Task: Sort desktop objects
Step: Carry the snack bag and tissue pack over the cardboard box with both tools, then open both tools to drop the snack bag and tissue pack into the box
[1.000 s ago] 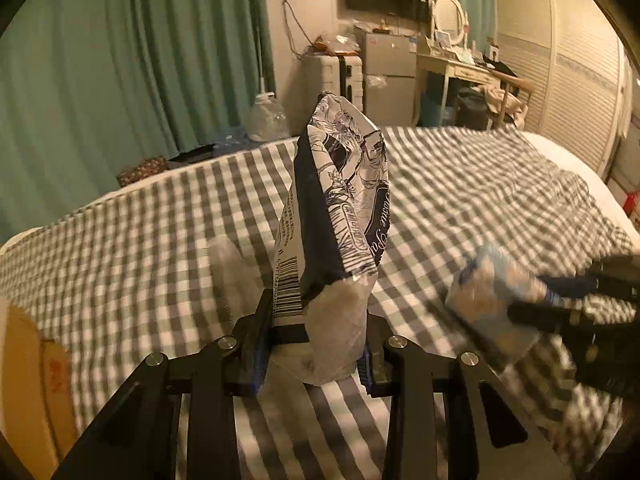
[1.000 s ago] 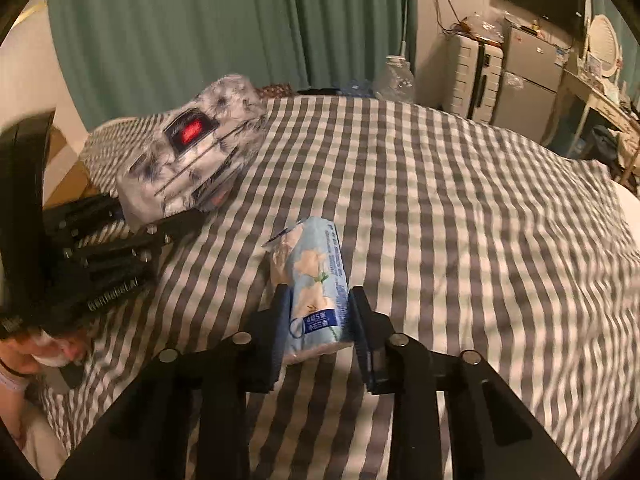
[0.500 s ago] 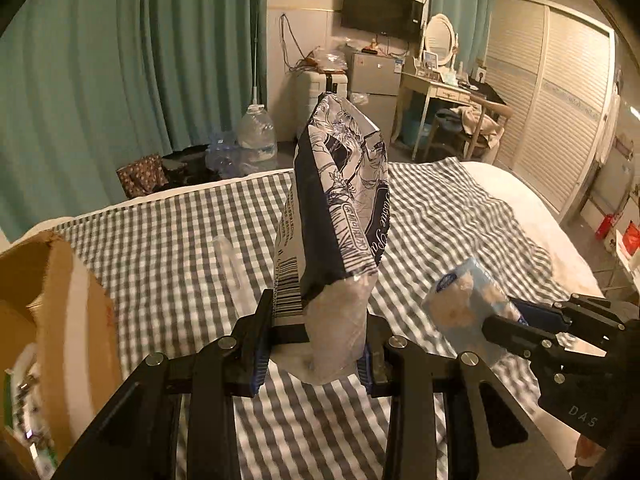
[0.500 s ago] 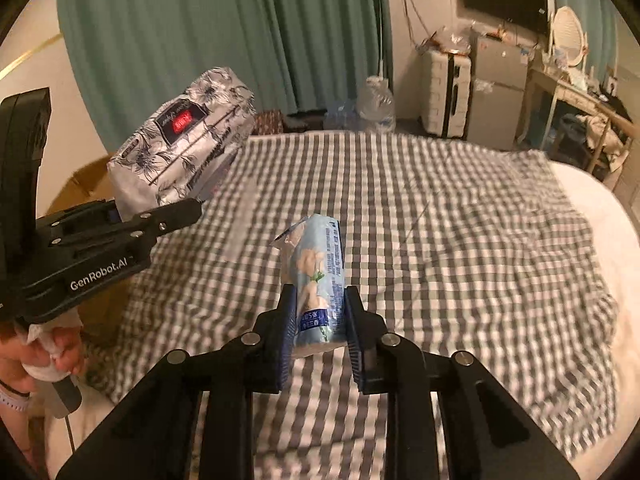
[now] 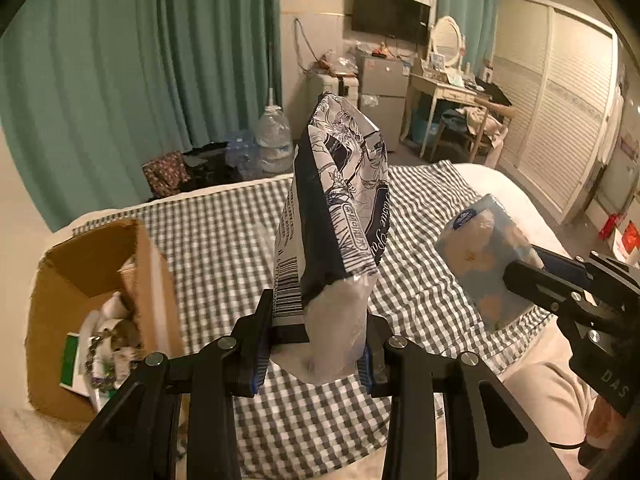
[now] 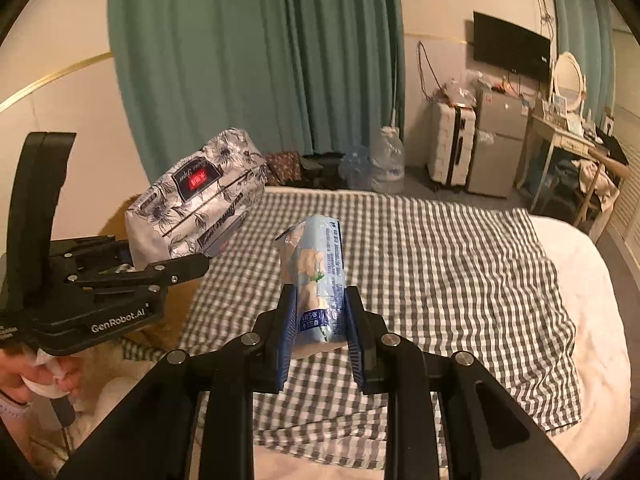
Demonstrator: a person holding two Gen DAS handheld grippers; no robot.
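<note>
Tools both loaded: left tool [image 5: 316, 354] clenched on floral black-white tissue pack [image 5: 336, 216], right tool [image 6: 320, 344] grasping small pale-blue tissue packet [image 6: 316, 276], both raised above checked bed [image 6: 440, 264]. Advice: swing left pack over open brown cardboard box [image 5: 100, 280] at near left, lower inside walls before releasing.

Dim warm indoor light, fisheye-warped edges, slight blur.

1. The tissue pack [image 5: 340, 216] is white with a black flower print, a dark navy side and a red label.
2. The small packet [image 6: 318, 276] is pale blue with cream flowers.
3. The blanket [image 6: 440, 264] is grey-and-white checked.
4. The bed [image 6: 592, 320] under it is cream.
5. The cardboard box [image 5: 60, 280] is brown.
6. The curtains [image 5: 140, 80] are teal green.
7. Both the left gripper [image 5: 316, 356] and right gripper [image 6: 320, 344] are black with blue pads.
</note>
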